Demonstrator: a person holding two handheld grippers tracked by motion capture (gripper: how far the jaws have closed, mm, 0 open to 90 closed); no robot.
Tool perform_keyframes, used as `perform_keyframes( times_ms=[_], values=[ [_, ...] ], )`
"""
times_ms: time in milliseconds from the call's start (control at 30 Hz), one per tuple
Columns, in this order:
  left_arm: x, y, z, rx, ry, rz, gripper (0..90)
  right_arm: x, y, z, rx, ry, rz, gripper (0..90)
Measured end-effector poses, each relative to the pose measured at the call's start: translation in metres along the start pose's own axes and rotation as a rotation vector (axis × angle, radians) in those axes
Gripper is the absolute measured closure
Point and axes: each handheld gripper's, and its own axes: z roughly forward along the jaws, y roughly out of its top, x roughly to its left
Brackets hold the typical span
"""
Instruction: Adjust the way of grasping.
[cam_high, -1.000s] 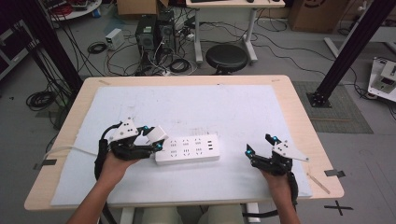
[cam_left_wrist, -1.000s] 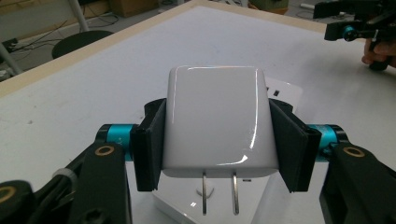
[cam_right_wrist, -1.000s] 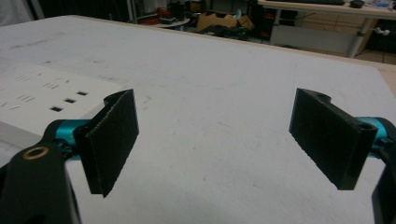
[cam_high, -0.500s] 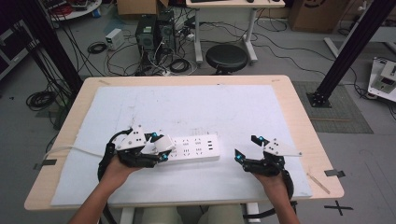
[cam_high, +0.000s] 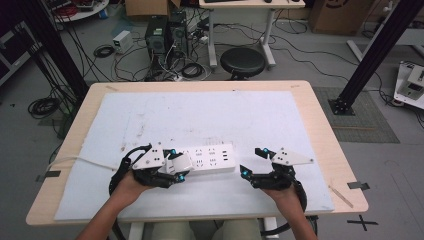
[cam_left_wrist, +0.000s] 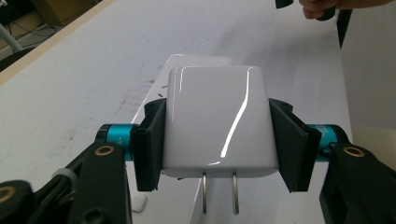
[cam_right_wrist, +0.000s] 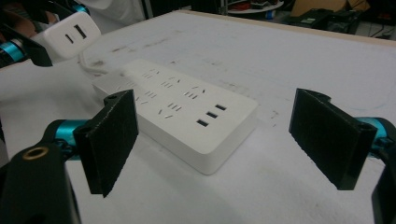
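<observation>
two grippers worked over a white mat (cam_high: 200, 115) in the high view: the left gripper (cam_high: 176, 167) carried a white charger (cam_high: 181, 163) above the left end of the power strip (cam_high: 210, 159), while the right gripper (cam_high: 252, 165) hung just off the strip's right end, apparently ready to brace it.

in the left gripper view the black pads (cam_left_wrist: 150, 142) were clamped on the charger's (cam_left_wrist: 218, 121) flanks, leaving its two prongs (cam_left_wrist: 219, 192) free and pointed down toward the strip, a hold that suits plugging in.

in the right gripper view the jaws stood wide apart with nothing between them, and the power strip (cam_right_wrist: 187, 119) lay flat ahead, sockets up, with the charger (cam_right_wrist: 74, 33) raised beyond its far end.
</observation>
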Motion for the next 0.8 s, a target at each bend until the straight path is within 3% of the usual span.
perform_keyframes(
  times_ms=[367,467,800],
  values=[
    [-0.010,0.002,0.011,0.032,-0.039,0.053,42.4,0.010,0.008,0.008,0.038,0.106,0.036,16.1],
    [-0.014,0.003,0.015,0.050,-0.049,0.083,42.4,0.014,0.010,0.012,0.057,0.145,0.051,16.2],
    [-0.021,0.004,0.023,0.056,-0.017,0.140,42.4,0.020,0.010,0.026,0.110,0.234,0.121,16.4]
  ],
)
